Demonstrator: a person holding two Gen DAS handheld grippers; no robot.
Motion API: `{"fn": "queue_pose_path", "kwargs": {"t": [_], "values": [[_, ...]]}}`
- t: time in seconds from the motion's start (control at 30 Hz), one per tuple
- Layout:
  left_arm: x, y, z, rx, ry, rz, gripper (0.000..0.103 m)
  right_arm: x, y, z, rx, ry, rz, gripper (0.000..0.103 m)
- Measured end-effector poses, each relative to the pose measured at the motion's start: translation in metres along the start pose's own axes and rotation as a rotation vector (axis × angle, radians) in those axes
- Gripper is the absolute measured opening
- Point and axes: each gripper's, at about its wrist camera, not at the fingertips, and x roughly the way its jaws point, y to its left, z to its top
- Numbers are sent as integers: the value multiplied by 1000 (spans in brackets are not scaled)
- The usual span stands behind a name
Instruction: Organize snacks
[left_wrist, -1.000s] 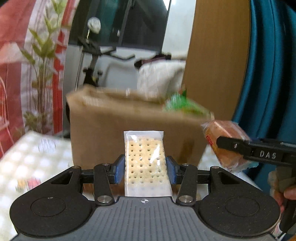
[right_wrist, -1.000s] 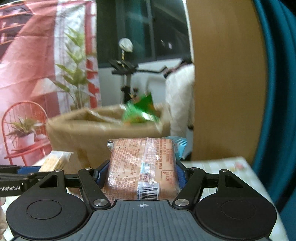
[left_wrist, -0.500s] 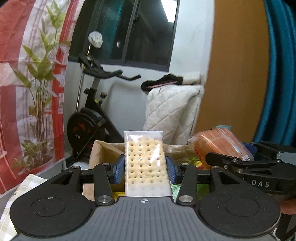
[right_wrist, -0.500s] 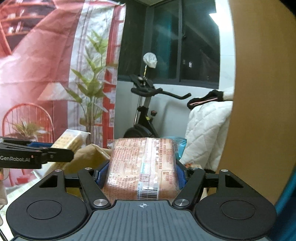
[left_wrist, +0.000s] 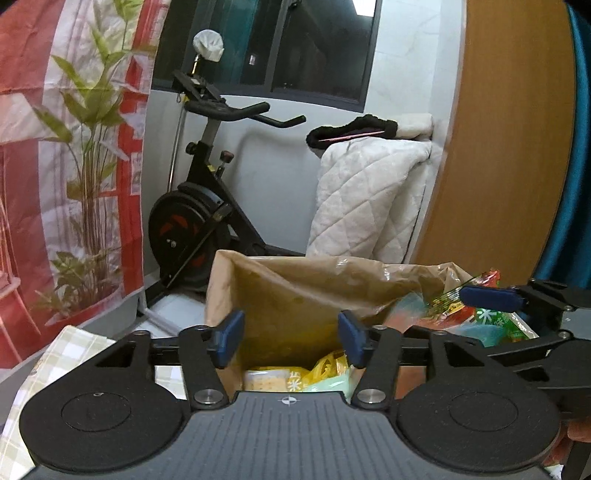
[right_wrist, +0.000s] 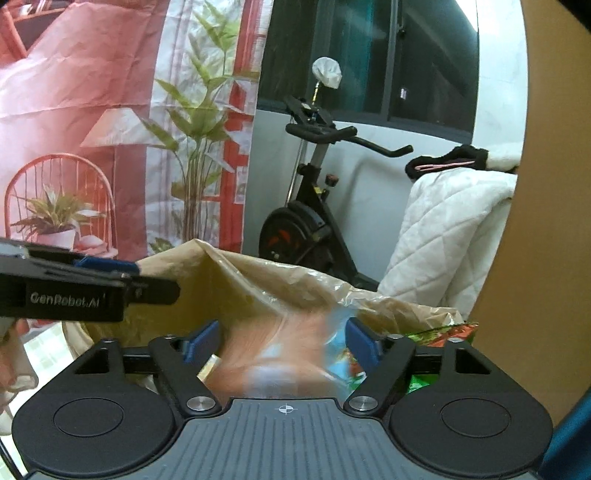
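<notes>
Both packets have dropped: left gripper (left_wrist: 288, 338) and right gripper (right_wrist: 284, 341) have just spread, jaws empty, snacks landing inside the brown bag (left_wrist: 295, 284)

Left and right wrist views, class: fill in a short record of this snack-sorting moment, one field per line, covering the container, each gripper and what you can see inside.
container: brown paper bag, top open
left gripper: above the bag's mouth, jaws just opened, nothing between them
right gripper: above the bag, jaws just opened, pads clear of the orange snack pack, which is blurred between them
inside bag: cracker pack at the bottom, yellow wrapper, green snack packet on the right
background: exercise bike, white quilt
</notes>
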Motion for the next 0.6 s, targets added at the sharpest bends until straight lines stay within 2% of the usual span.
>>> {"fn": "queue_pose_path", "kwargs": {"t": [0.1,0.23,0.33,0.6], "values": [[-7,3,3,-3,-1,10,70,-3,1,4,8,7,3,81],[-21,0,10,23,-15,26,82,-15,0,6,33,15,7,94],[-33,-5,15,44,-19,34,88,-29,-1,8,55,18,3,100],[-71,-27,23,113,-20,60,92,-74,-10,7,165,19,-23,102]]}}
